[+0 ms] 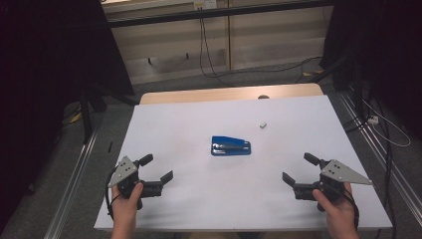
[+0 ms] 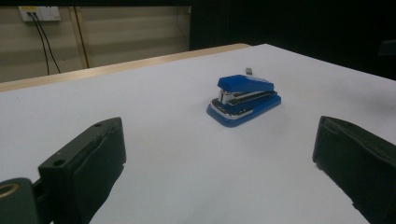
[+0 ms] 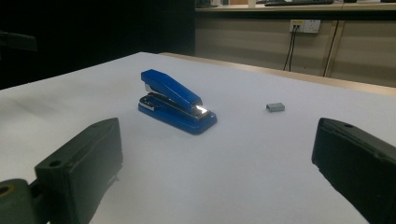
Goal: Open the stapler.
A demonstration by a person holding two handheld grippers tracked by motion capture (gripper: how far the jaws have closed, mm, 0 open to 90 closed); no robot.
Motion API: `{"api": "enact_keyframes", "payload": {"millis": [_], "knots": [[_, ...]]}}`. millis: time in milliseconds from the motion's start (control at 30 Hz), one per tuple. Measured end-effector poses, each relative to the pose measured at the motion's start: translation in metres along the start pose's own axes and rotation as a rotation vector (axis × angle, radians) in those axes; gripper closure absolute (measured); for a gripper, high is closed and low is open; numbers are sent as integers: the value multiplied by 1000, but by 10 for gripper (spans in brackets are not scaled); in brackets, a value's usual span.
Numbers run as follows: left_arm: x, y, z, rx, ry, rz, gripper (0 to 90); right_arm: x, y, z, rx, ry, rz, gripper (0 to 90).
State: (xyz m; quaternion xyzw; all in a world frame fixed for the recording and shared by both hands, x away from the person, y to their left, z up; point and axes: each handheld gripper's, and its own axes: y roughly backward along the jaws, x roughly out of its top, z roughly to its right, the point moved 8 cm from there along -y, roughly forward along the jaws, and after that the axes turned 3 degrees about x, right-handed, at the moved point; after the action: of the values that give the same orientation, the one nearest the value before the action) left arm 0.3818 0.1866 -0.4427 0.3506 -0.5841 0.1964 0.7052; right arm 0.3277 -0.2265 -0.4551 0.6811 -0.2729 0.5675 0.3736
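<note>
A blue stapler point(image 1: 230, 146) lies near the middle of the white table point(image 1: 199, 119); it also appears ahead of the jaws in the left gripper view point(image 2: 244, 99) and the right gripper view point(image 3: 175, 101). A small grey strip of staples point(image 1: 263, 125) rests beyond it, to the right point(image 3: 275, 107) point(image 2: 249, 72). My left gripper point(image 1: 156, 168) is held at the table's front left, open and holding nothing. At the front right my right gripper point(image 1: 298, 168) stands open too, with nothing between its jaws. Both are well short of the stapler.
The white sheet covers a wooden tabletop whose far edge point(image 1: 229, 92) shows. Black curtains hang at both sides and cables point(image 1: 209, 55) run over the floor behind. A metal rail point(image 1: 74, 174) runs along the floor on each side.
</note>
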Motion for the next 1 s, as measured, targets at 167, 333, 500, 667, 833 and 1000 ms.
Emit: {"api": "enact_keyframes", "payload": {"millis": [167, 333, 500, 667, 833, 1000], "knots": [[2, -3, -1, -8, -4, 1, 26, 0, -1, 0, -3, 8, -1, 16], [8, -13, -3, -14, 13, 17, 27, 0, -4, 2, -10, 10, -6, 18], [17, -20, 1, -51, 0, 27, 30, -1, -9, 6, -19, -10, -5, 16], [23, -25, 3, -58, 18, 55, 30, -2, -17, 11, -22, 3, -21, 20], [19, -36, 6, -82, 14, 25, 28, 0, -28, 16, -32, 28, -37, 22], [19, -44, 7, -94, 10, 24, 23, 6, -35, 16, -26, 48, -32, 21]]}}
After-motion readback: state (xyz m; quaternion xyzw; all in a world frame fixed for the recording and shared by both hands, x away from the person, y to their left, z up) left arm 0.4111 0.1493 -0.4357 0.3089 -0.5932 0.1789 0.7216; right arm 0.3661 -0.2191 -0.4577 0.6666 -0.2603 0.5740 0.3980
